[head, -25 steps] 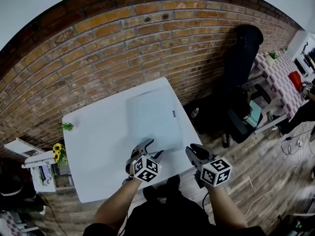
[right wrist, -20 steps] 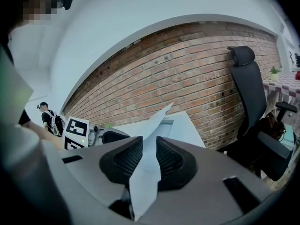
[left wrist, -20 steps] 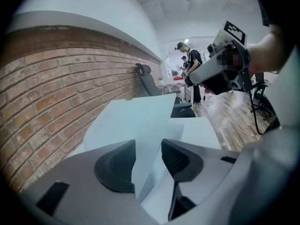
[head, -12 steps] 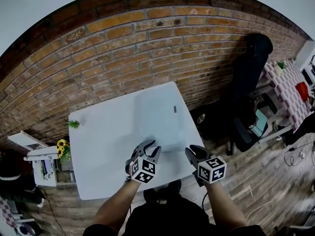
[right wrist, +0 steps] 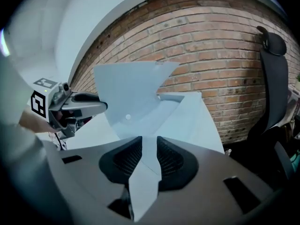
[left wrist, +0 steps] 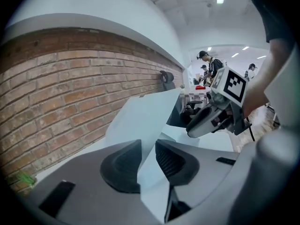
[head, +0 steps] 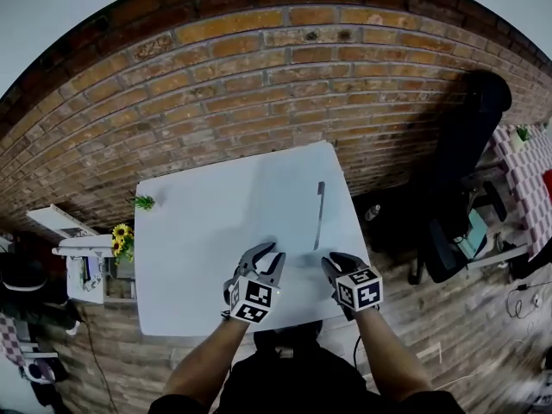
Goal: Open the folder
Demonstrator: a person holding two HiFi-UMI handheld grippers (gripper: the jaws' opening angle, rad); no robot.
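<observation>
The white bench (head: 190, 257) carries the pale blue folder (head: 278, 201) on its right half, long axis running near to far, its cover raised steeply. The left hand-held gripper (head: 267, 253), its jaws just closing, pinches that cover's near edge. Just right, the right hand-held gripper (head: 330, 262) pinches a folder leaf.

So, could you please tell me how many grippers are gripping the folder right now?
2. The left gripper, whose jaws have just been closing, pinches the folder at its near left. The right gripper pinches it at its near right. None seems hidden.
</observation>
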